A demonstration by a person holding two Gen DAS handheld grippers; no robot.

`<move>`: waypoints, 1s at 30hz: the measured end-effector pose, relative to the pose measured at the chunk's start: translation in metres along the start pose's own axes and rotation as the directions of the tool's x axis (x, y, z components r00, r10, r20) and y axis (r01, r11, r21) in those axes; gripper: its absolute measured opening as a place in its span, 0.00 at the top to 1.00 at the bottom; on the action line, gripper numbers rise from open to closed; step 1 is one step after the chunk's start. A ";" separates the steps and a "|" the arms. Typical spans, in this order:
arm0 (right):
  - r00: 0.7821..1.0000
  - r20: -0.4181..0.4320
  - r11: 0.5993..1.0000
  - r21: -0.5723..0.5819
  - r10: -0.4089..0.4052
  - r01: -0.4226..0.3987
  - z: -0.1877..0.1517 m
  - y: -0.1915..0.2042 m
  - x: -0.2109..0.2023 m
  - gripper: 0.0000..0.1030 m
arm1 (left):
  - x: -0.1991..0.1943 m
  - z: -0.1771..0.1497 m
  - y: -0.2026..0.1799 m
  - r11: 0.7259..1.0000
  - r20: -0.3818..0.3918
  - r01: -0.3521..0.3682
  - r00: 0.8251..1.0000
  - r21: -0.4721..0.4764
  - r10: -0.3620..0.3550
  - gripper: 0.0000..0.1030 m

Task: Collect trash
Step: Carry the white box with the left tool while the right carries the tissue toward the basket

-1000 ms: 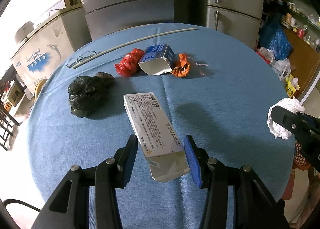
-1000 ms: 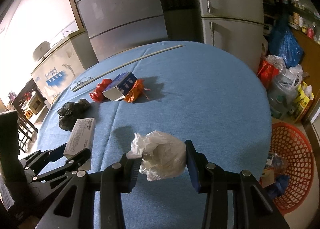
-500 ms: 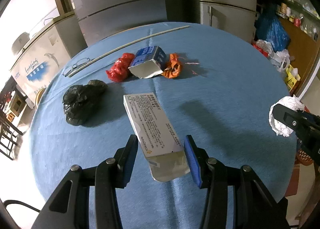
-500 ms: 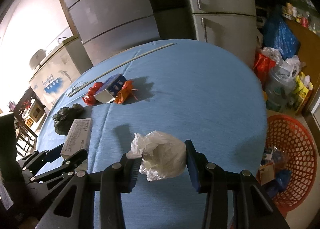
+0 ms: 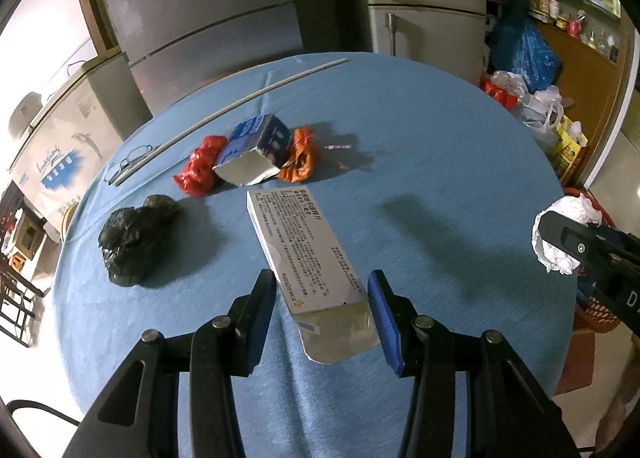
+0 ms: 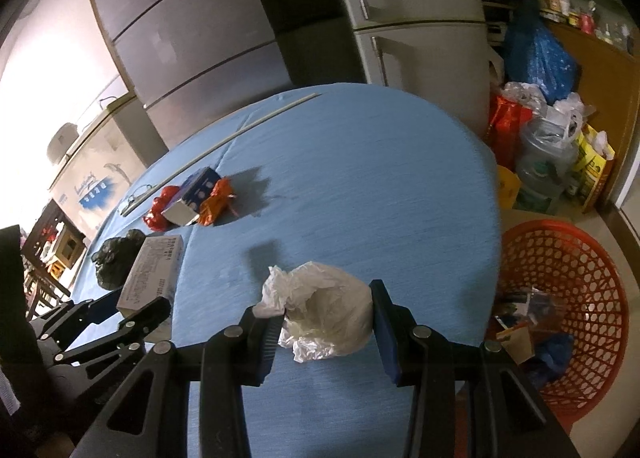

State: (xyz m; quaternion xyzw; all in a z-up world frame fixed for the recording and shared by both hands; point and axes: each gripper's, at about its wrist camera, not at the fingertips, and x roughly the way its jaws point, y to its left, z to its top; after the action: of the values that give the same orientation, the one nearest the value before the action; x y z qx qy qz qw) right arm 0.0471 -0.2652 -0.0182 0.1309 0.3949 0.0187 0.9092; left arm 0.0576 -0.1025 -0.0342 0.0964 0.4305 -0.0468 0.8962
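Note:
My left gripper (image 5: pixel 322 312) is shut on a long white printed carton (image 5: pixel 300 250), lifted above the round blue table (image 5: pixel 420 162). My right gripper (image 6: pixel 324 324) is shut on a crumpled white plastic bag (image 6: pixel 324 312), near the table's right edge. In the left wrist view the same white bag (image 5: pixel 568 234) shows at the far right; in the right wrist view the white carton (image 6: pixel 154 274) shows at lower left. On the cloth lie a black bag (image 5: pixel 134 236), a red wrapper (image 5: pixel 200 170), a blue carton (image 5: pixel 254 152) and an orange wrapper (image 5: pixel 302 156). A red mesh basket (image 6: pixel 572 298) stands on the floor at right.
A thin white rod (image 5: pixel 224 110) and eyeglasses (image 5: pixel 132 160) lie at the table's far left. Grey fridges (image 6: pixel 400 6) stand behind. Bags and a water jug (image 6: pixel 548 162) crowd the floor beyond the basket, which holds some trash.
Both grippers have shifted toward the right side of the table with their loads. The basket shows larger in the right wrist view. Both grips are unchanged.

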 end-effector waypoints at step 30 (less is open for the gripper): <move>0.986 0.055 0.974 0.171 -0.159 0.148 0.004 -0.095 -0.034 0.57 | -0.012 0.033 -0.066 0.989 0.039 0.082 0.995 0.119 -0.087 0.53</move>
State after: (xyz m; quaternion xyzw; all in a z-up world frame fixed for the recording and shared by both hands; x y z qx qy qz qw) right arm 0.0198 -0.3628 -0.0156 0.1760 0.3726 -0.0891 0.9068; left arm 0.0646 -0.1735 -0.0138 0.1294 0.4107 -0.1122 0.8956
